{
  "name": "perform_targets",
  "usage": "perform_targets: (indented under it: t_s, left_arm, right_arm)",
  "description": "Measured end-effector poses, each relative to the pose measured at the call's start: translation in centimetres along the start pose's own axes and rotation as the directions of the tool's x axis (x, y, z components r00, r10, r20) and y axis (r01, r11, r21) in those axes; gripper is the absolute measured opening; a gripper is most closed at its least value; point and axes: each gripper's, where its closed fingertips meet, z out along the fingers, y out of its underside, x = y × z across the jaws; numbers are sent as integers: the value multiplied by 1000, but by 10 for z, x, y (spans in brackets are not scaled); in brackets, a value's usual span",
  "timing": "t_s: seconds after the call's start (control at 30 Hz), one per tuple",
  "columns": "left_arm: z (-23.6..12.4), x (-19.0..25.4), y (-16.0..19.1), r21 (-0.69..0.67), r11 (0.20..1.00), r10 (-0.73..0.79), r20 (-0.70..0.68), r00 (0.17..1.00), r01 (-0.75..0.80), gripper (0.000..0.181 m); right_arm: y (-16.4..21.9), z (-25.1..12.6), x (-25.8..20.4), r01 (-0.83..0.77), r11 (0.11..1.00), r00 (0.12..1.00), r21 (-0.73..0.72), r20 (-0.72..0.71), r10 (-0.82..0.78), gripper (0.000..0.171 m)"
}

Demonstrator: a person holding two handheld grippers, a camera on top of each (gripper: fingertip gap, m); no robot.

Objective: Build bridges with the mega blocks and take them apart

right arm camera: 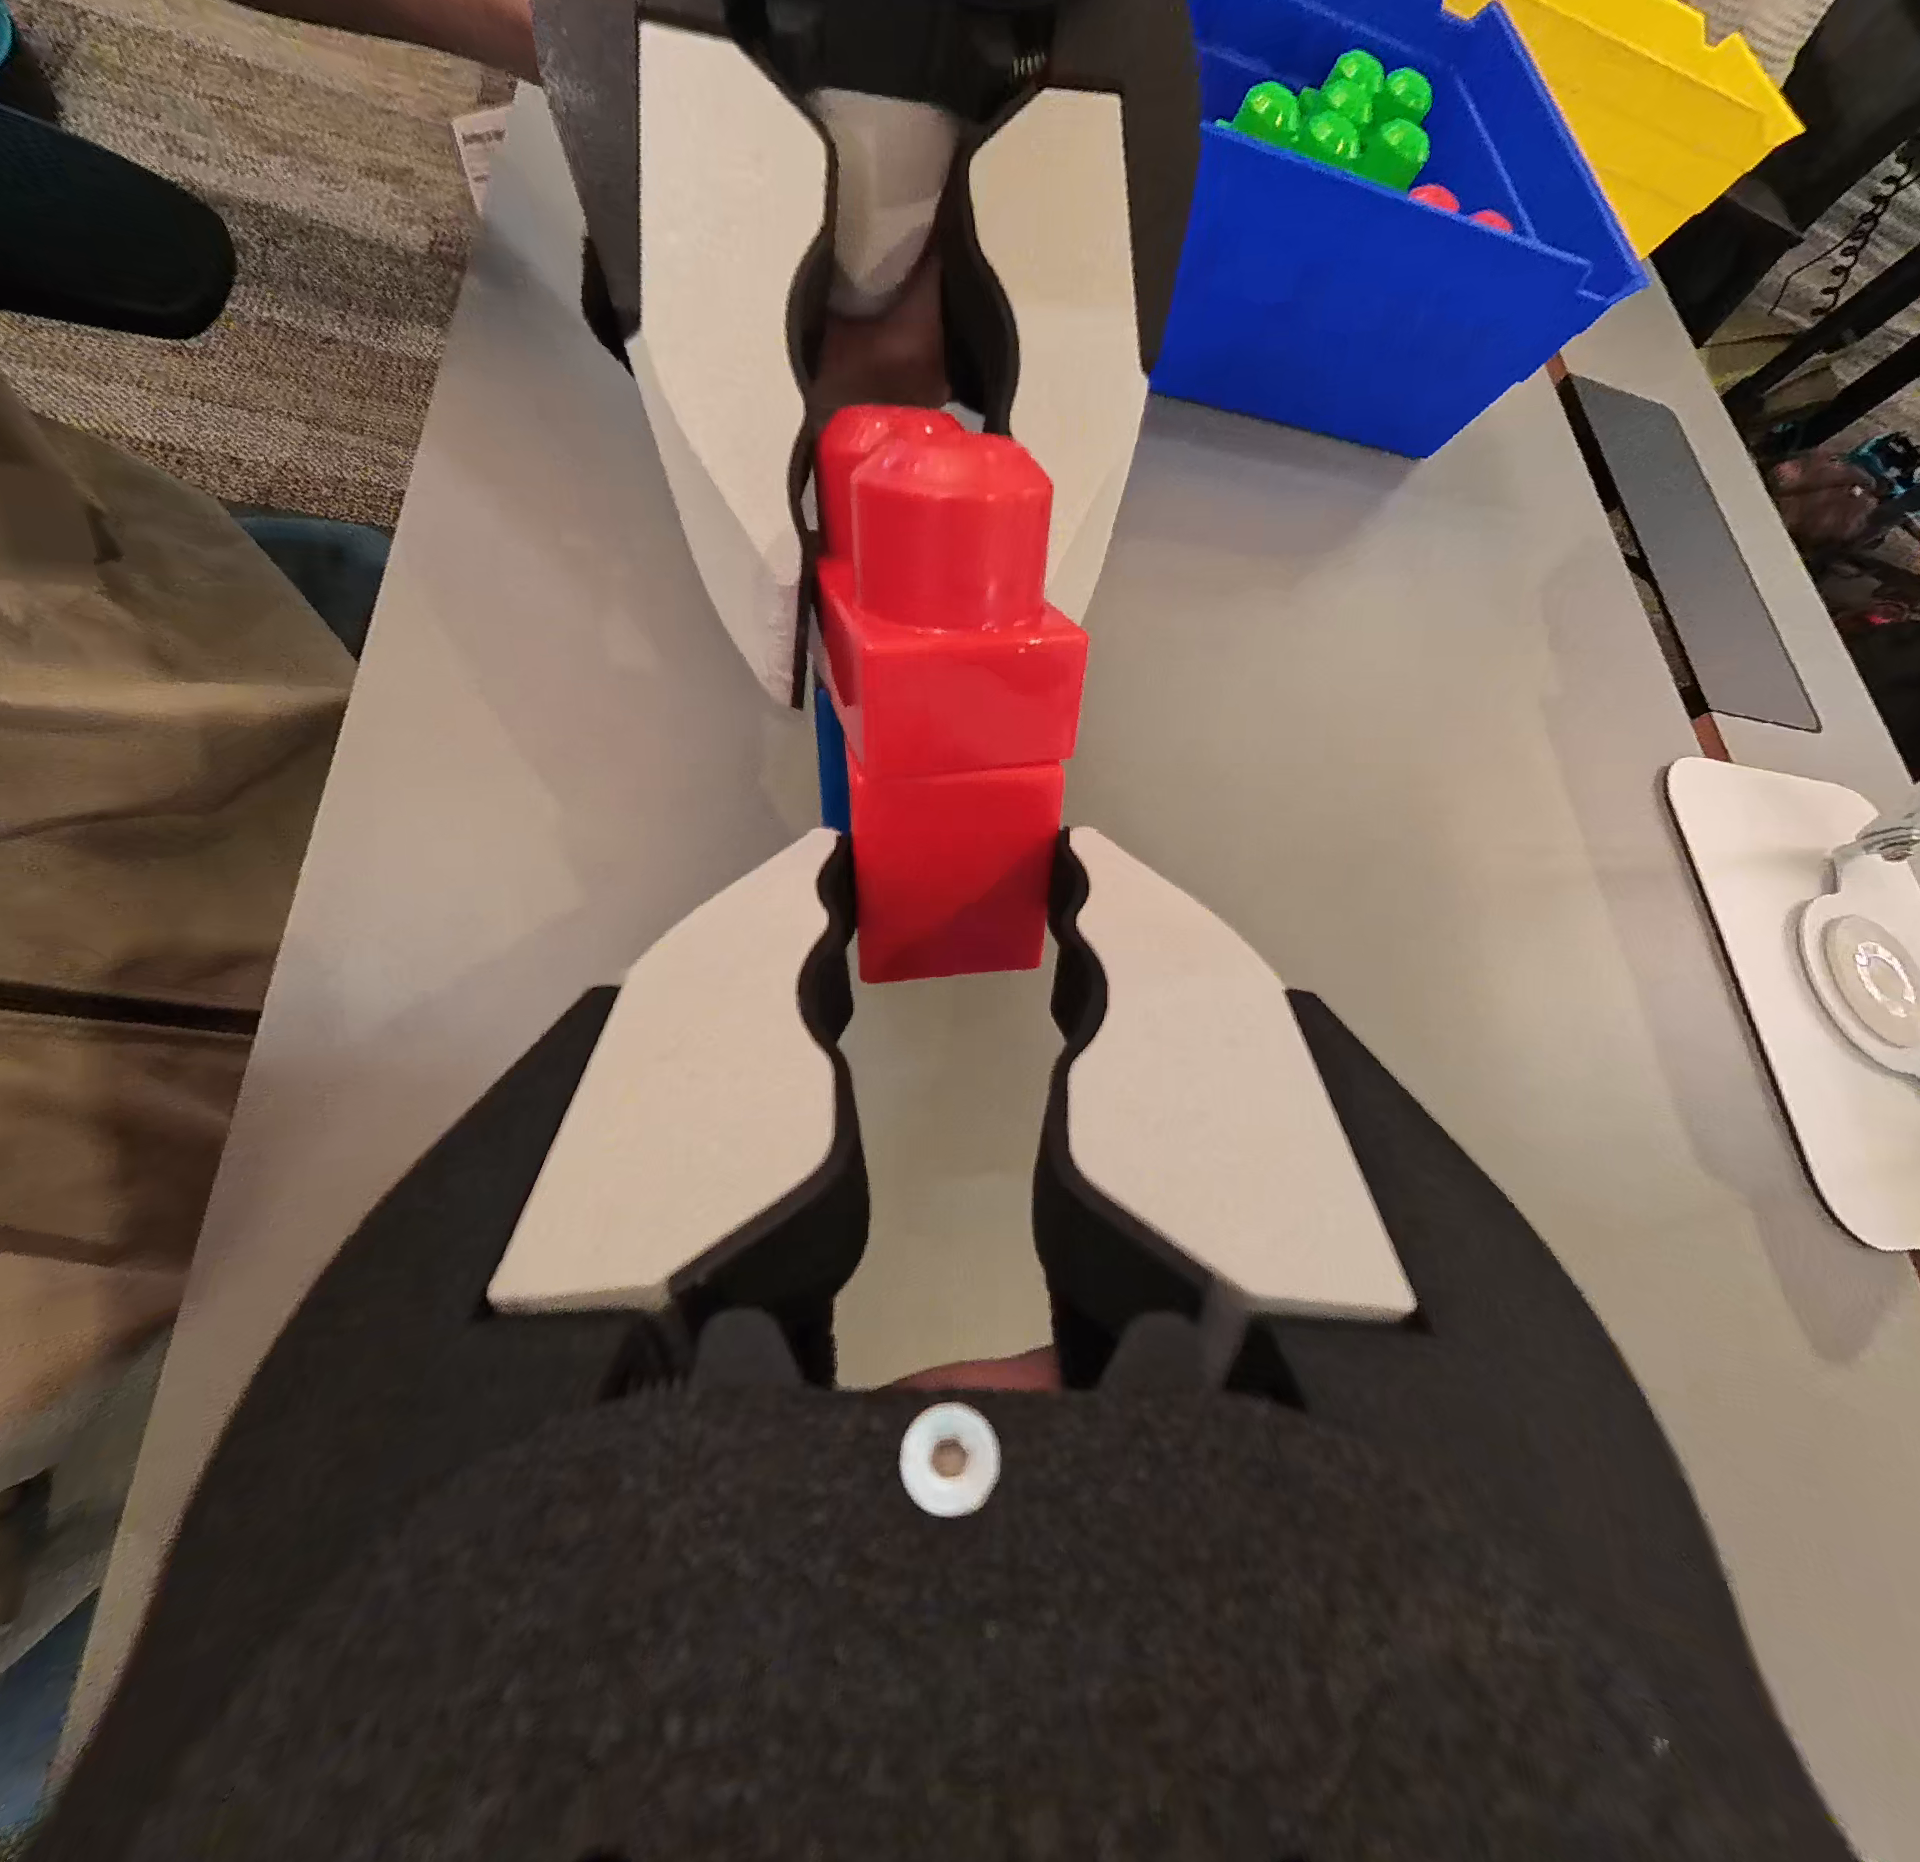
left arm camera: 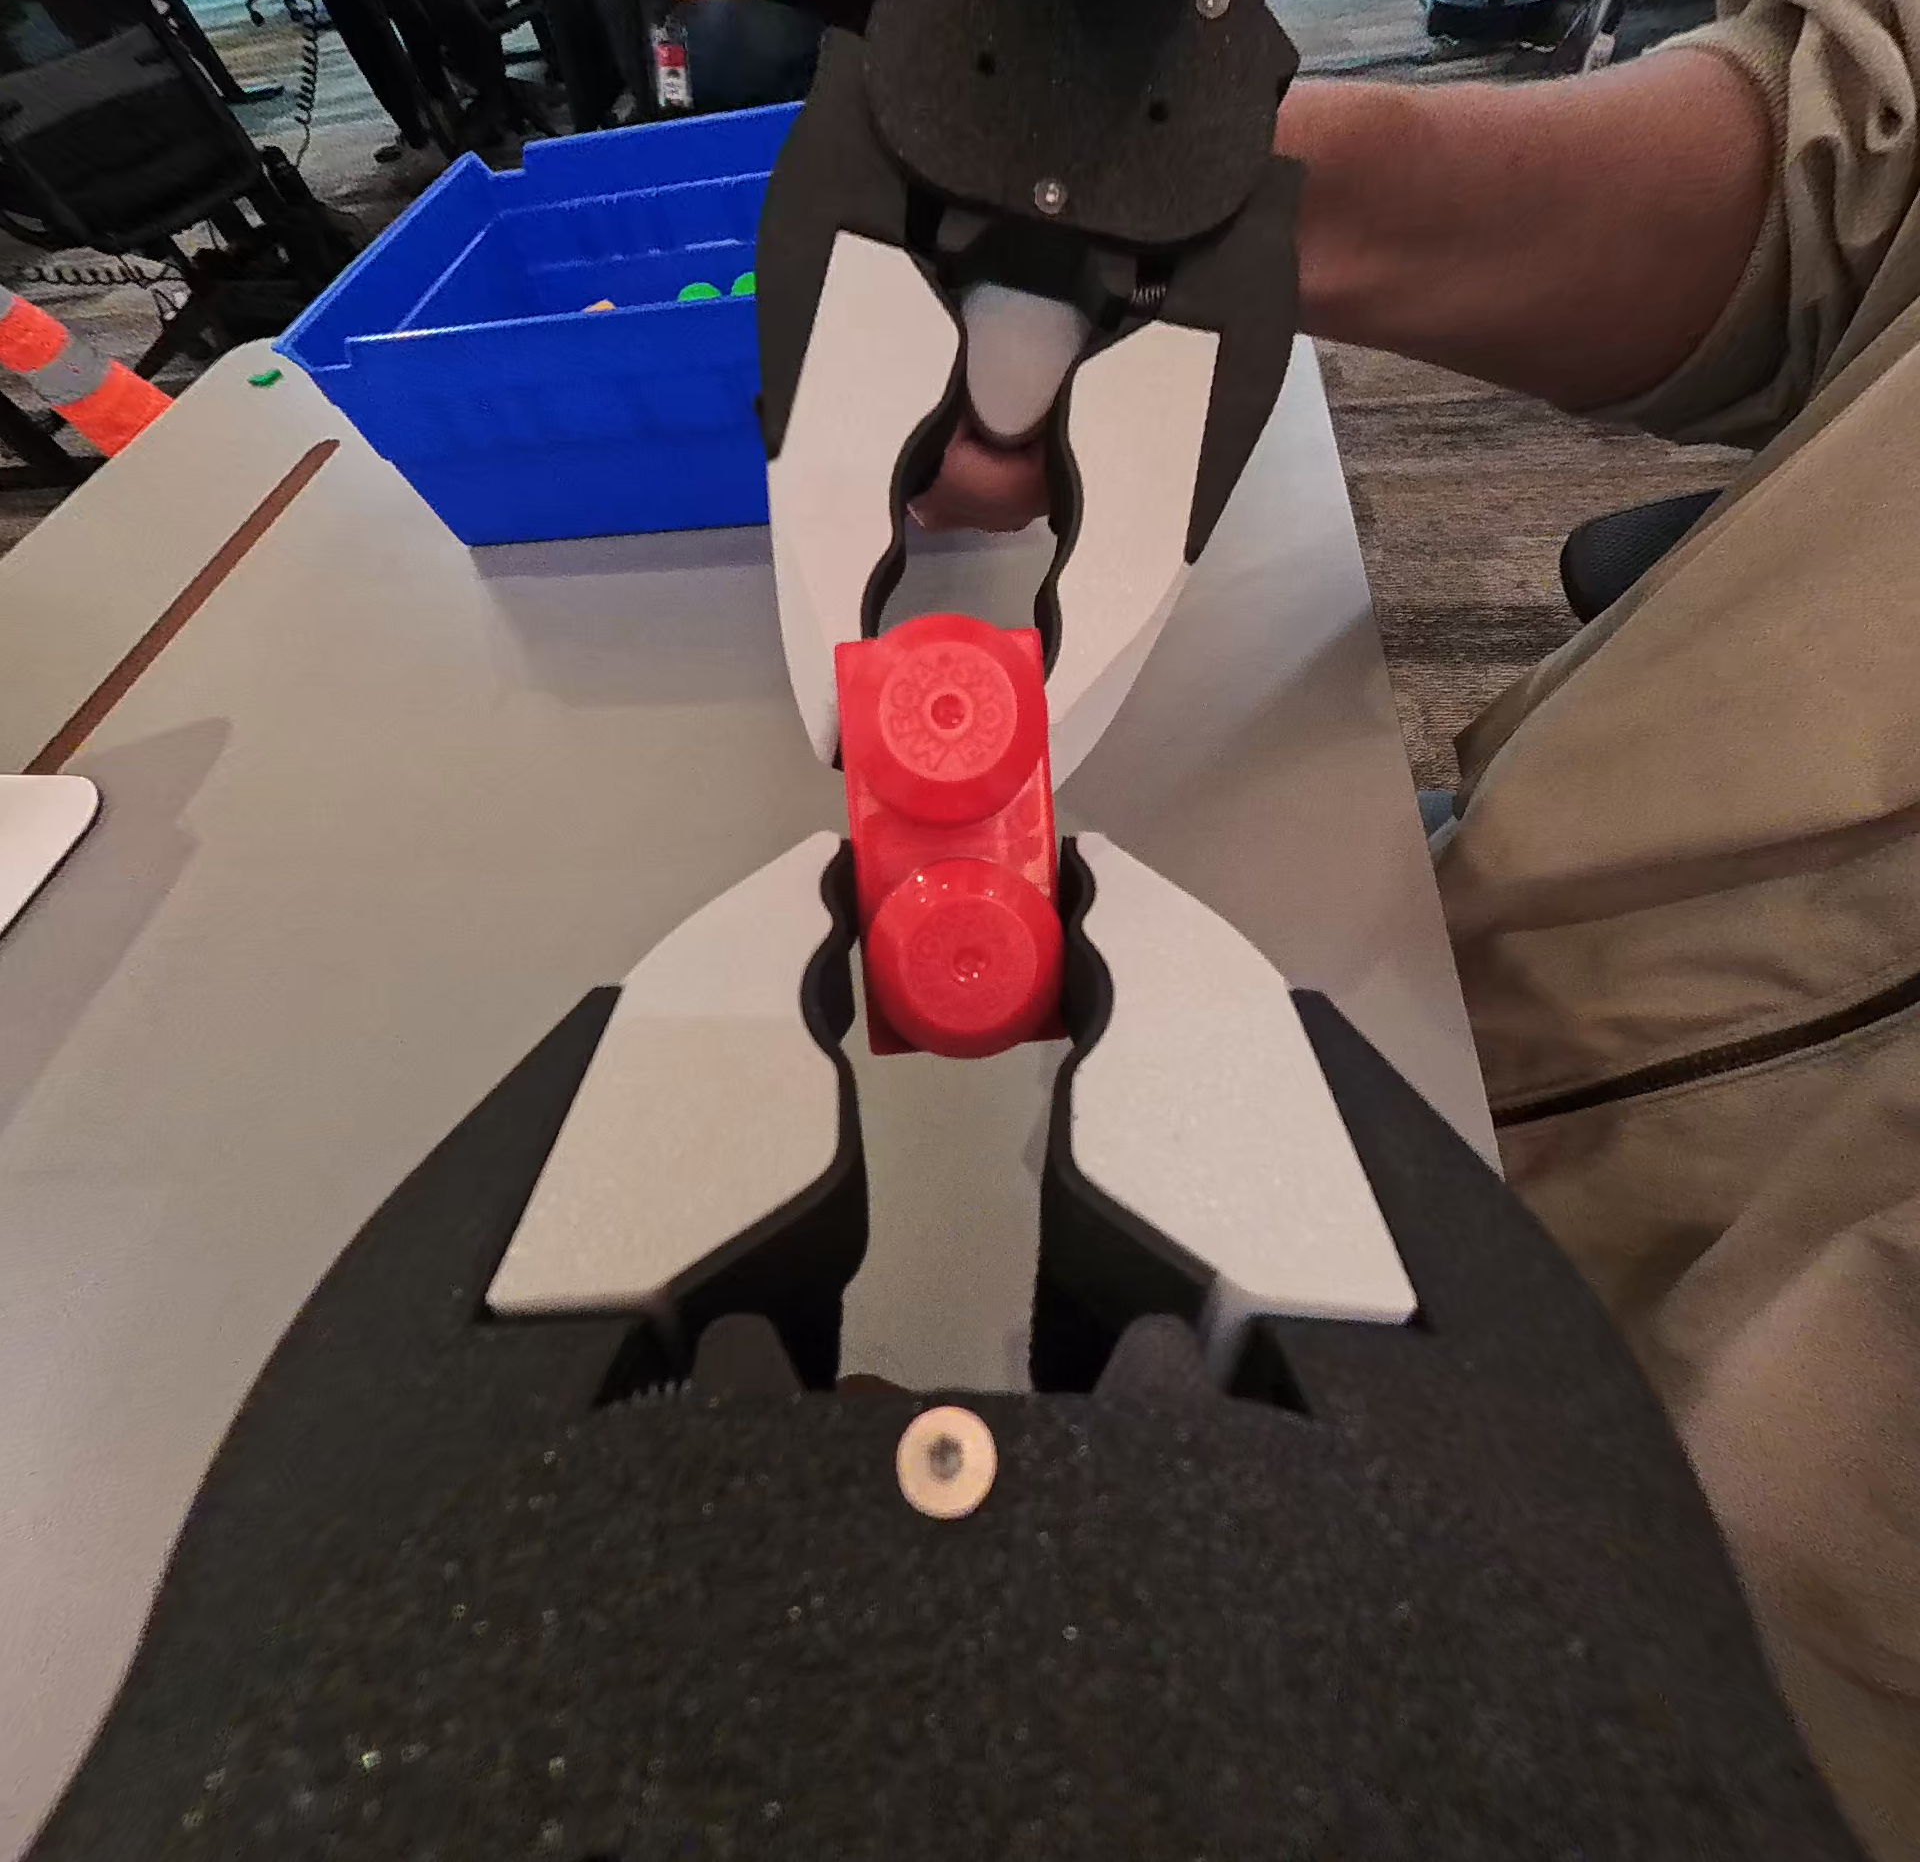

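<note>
gripping the top red block (left arm camera: 951,836) from opposite ends above the grey table (left arm camera: 416,877), the left gripper (left arm camera: 956,939) pinches it while the right gripper (right arm camera: 951,908) clamps the lower red block (right arm camera: 951,867).

You've got glossy red plastic blocks (right arm camera: 951,690) catching the light, studs smooth. Your gripper fingers (left arm camera: 727,1064) look matt white, edged in black rubbery ridges. At eleven o'clock, a shiny blue plastic bin (left arm camera: 540,399). The table (left arm camera: 416,877) looks smooth, matt grey.
</note>
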Motion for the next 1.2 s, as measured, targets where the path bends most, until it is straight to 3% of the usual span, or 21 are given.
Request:
perform_targets:
  t_s: [0.2, 0.4, 0.7, 0.83, 0.9, 1.03, 1.2]
  left_arm:
    - [-5, 2, -2, 26, 1000, 16, 23, 1000, -17, 36]
    - [-41, -10, -21, 116, 993, -26, 72, 997, 18, 36]
    - [-61, -18, -26, 135, 991, -42, 147, 988, 22, 36]
    - [-70, -32, -19, 147, 986, -114, 284, 952, 74, 36]
    - [-73, -37, -11, 147, 983, -156, 373, 915, 108, 36]
    - [-84, -50, 14, 201, 947, -322, 583, 746, 252, 36]
    - [-102, -44, 30, 260, 924, -377, 747, 548, 281, 36]
  right_arm:
    - [14, 1, -1, 18, 997, 1000, -81, 7, -17, 36]
    - [52, -10, 13, -43, 988, 997, -146, -62, 35, 36]
    - [50, -21, 19, -76, 991, 990, -113, -131, 61, 36]
    - [39, -38, 28, -87, 994, 957, -69, -283, 64, 36]
    - [39, -53, 36, -113, 992, 901, -63, -427, 75, 36]
    - [46, -91, 48, -281, 957, 665, 74, -704, 250, 36]
    - [56, -122, 33, -408, 828, 369, 384, -760, 535, 36]
